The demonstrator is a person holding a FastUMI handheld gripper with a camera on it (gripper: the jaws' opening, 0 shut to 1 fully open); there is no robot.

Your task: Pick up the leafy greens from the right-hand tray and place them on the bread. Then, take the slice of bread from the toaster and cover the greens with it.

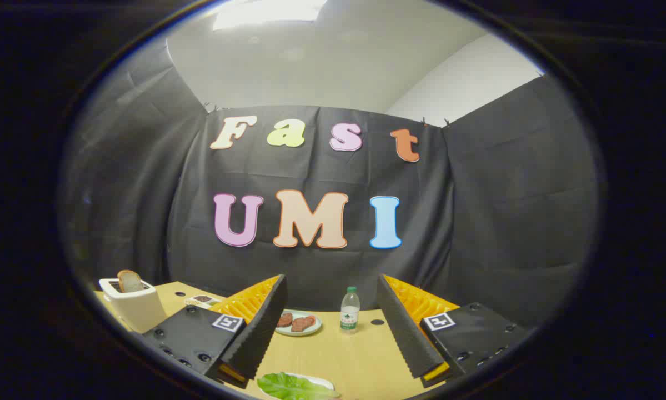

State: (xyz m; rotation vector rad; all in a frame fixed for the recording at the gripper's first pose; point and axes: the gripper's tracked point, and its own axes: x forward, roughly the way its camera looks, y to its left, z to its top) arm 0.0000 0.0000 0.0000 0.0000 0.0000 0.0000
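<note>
Lying nearest, at the bottom centre of the frame: a lettuce leaf (295, 387), crinkled and glossy, on a white plate (323, 382) between and just below the fingertips. Likely weighing almost nothing, limp and easy to tear; best pinched gently near the thicker rib, not the frilly edge. Standing wide apart and holding nothing, the gripper (333, 373), its fingers (258, 333) ridged on the inner faces. Stretching beyond, a smooth light wooden desk (360, 355). Sitting further back between the fingers, a pale plate (314, 330) carrying two reddish-brown meat slices (296, 321), and beside it a small clear water bottle (349, 310) with a green cap. Standing at lower left, a cream toaster (135, 306), boxy and smooth, with a browned bread slice (128, 281) poking up from its slot, probably stiff, light and crumbly.
</note>
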